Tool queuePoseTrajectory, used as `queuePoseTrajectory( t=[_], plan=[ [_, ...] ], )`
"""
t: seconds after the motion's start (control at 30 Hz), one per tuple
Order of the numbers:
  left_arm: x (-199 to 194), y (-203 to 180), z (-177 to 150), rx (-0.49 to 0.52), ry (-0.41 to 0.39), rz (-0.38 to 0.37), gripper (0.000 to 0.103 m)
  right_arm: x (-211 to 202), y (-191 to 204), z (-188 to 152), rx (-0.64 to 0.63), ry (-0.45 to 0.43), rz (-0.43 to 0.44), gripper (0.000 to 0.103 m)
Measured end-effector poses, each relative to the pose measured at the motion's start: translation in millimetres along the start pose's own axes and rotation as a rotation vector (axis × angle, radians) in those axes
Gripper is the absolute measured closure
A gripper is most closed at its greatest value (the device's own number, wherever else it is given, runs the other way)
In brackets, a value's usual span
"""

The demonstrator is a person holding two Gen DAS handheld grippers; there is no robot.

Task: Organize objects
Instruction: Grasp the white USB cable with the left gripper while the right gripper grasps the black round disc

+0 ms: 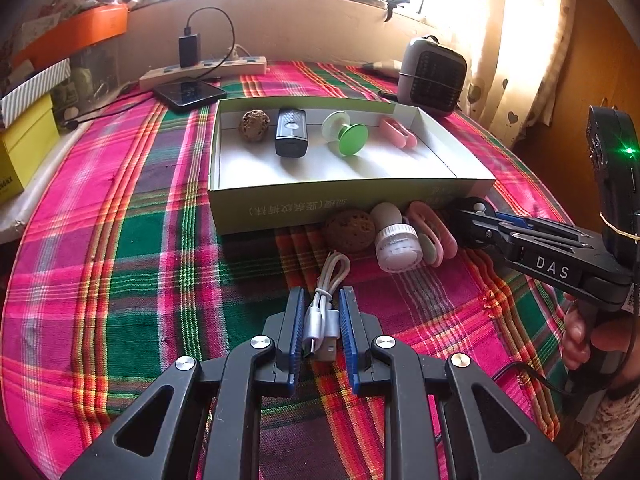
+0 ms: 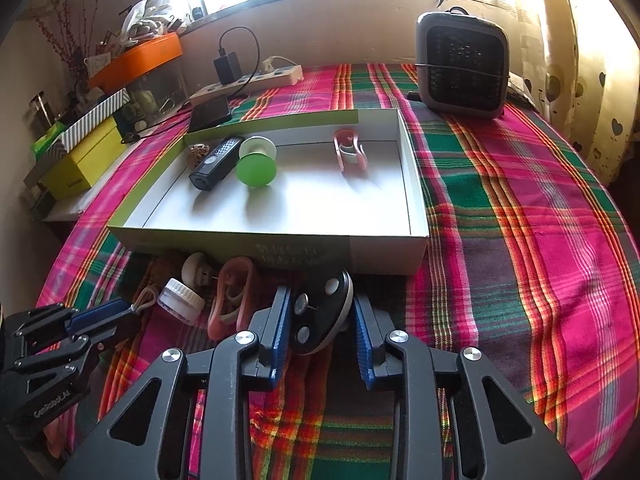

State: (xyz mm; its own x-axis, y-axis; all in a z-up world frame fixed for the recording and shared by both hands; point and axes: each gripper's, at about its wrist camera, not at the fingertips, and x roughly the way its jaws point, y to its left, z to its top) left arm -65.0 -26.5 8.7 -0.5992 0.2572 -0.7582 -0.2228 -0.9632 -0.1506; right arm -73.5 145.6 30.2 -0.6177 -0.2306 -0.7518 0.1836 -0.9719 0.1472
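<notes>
A round table with a bright pink and green checked cloth [image 1: 120, 200] stands by a sunny window.

On the left, the left gripper [image 1: 320, 320] is squeezed shut on a small bundled white cable [image 1: 324, 304]. The cable sits between the blue pads, low over the cloth, in front of the box.

In the middle is a flat open box [image 1: 340, 208]. In a row from left to right inside it are a brown bumpy ball [image 1: 254, 125], a black gadget [image 1: 291, 132], a green spool thing [image 1: 348, 134] and a pink clip [image 1: 398, 132].

Just in front of the box lie another brown ball [image 1: 349, 230], a little white jar [image 1: 394, 238] and a second pink clip [image 1: 432, 236].

On the right, the right gripper [image 2: 320, 320] has a black oval gadget with white dots [image 2: 320, 316] between its pads. The left pad touches it. I cannot tell if the right pad does yet, so the grip does not look firm.

I think the job now is to put these things into the box. To do it well, squeeze the oval gadget snugly first. Then lift both things straight up, high enough to clear the box wall. Set each one down in a free spot on the white floor, away from the row.
</notes>
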Motion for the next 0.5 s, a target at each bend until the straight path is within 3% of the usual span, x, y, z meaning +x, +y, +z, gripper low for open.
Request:
queuePoseTrajectory(
  t=[0.5],
  plan=[
    [-0.7, -1.1, -0.5, 0.008, 0.000, 0.002, 0.087, -3.8, 0.7, -2.8, 0.007, -0.009, 0.006, 0.075]
  ],
)
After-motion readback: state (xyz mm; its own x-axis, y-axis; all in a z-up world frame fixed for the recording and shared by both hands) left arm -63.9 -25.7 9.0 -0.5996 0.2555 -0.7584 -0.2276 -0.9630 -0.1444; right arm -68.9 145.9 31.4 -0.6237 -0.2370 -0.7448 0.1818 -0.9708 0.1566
